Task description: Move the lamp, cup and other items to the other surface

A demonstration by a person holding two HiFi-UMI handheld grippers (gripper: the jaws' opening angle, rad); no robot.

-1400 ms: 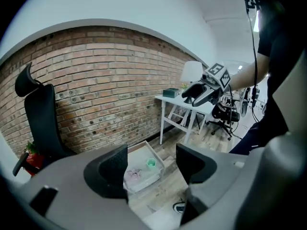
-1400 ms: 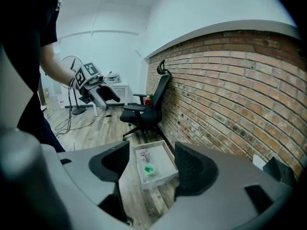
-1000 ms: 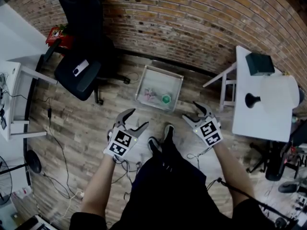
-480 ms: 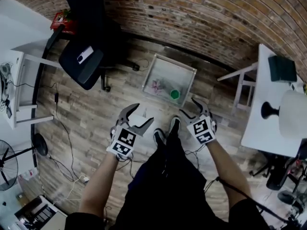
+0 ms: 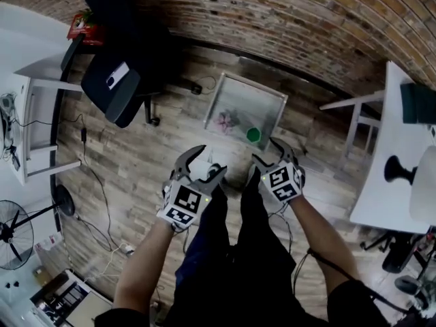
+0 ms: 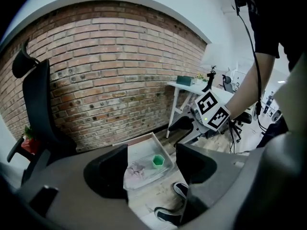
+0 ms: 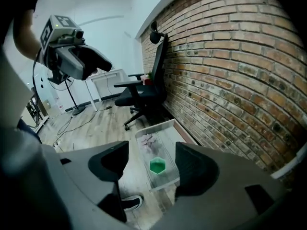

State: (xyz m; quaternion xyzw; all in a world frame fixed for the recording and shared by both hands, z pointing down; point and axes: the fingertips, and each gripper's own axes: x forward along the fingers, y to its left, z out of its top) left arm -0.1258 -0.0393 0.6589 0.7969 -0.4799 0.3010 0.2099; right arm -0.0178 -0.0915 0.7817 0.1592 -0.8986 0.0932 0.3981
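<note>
A clear tray point(image 5: 269, 97) lies on the wood floor by the brick wall. In it are a green cup point(image 5: 253, 135) and a pink crumpled thing point(image 5: 224, 121). My left gripper point(image 5: 205, 163) and right gripper point(image 5: 270, 153) hang open just short of the tray, above my shoes. Through the left gripper's point(image 6: 151, 170) open jaws I see the tray point(image 6: 144, 145), the cup point(image 6: 158, 161) and the pink thing point(image 6: 136, 170). The right gripper point(image 7: 152, 166) frames the cup point(image 7: 157, 166) likewise; its jaws have just been opening slightly, with nothing between them. The lamp point(image 5: 399, 169) stands on the white table point(image 5: 381, 203) at the right.
A black office chair point(image 5: 112, 90) with a phone point(image 5: 116, 75) on its seat stands at the left of the tray. A dark box point(image 5: 417, 103) sits on the white table. Another white table point(image 5: 27, 125), cables and a fan point(image 5: 13, 231) are at the far left.
Both grippers have sunk toward the floor and drawn closer to the tray. The lamp table has slid toward the picture's right edge.
</note>
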